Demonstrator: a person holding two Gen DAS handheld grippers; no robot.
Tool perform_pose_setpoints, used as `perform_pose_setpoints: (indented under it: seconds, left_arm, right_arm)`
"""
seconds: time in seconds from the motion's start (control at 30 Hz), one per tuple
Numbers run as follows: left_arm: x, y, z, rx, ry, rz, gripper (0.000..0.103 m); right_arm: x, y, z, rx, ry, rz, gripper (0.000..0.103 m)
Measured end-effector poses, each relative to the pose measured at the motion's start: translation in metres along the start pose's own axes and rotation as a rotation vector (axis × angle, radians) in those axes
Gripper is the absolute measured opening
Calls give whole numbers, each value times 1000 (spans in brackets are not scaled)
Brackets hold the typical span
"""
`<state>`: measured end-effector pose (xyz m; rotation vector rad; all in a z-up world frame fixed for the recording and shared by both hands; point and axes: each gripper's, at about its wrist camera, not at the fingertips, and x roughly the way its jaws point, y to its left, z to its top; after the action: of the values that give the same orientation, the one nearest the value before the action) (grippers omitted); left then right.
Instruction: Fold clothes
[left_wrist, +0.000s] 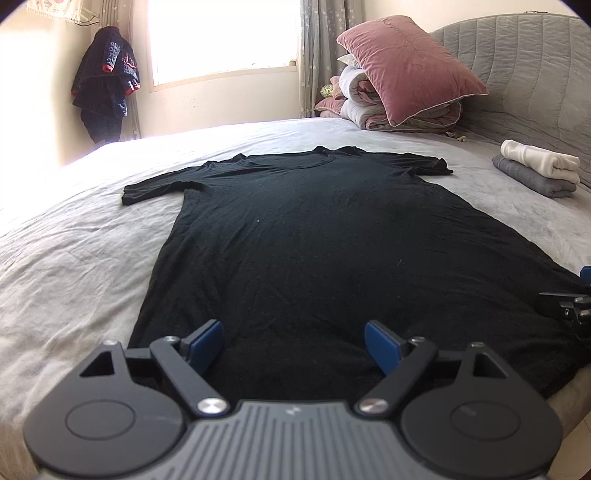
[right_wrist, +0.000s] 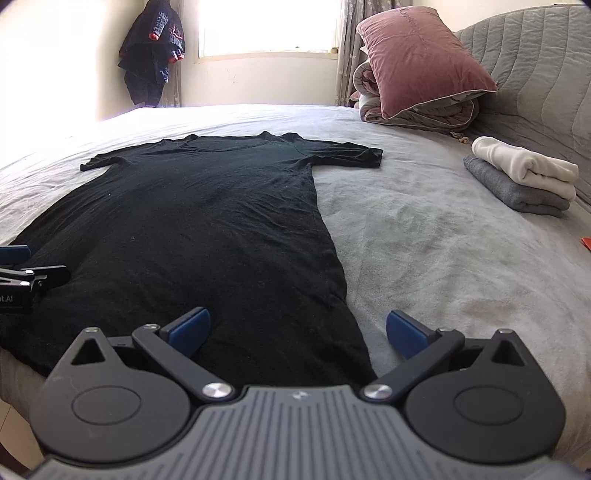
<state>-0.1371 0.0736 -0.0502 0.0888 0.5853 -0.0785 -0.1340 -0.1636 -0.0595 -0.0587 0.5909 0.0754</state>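
Note:
A black T-shirt lies spread flat on the bed, collar far, hem near me; it also shows in the right wrist view. My left gripper is open and empty, low over the hem near the shirt's left corner. My right gripper is open and empty over the hem's right corner, its left pad above the shirt and its right pad above the sheet. Each gripper shows at the edge of the other's view: the right one and the left one.
The bed has a grey sheet. A folded white garment lies on a folded grey one at the right. A pink pillow rests on folded quilts by the grey headboard. Dark clothes hang in the far corner.

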Motion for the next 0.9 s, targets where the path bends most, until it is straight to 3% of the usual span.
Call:
perform_pose_setpoints:
  seconds: [0.17, 0.3, 0.47, 0.7, 0.9]
  left_arm:
    - [-10, -5, 6, -3, 94, 23, 85]
    - [-21, -7, 15, -25, 215, 17, 87]
    - [-31, -15, 26, 1, 271, -34, 90]
    - [-33, -33, 55, 82, 245, -57, 95]
    - [-22, -40, 94, 118, 206, -67, 96]
  right_arm:
    - [-3, -18, 1, 75, 82, -32, 103]
    - [-7, -34, 0, 147, 113, -12, 103]
    - [-9, -32, 0, 104, 138, -14, 103]
    - [-7, -44, 19, 161, 190, -1, 103]
    - [11, -58, 75, 189, 195, 51, 103]
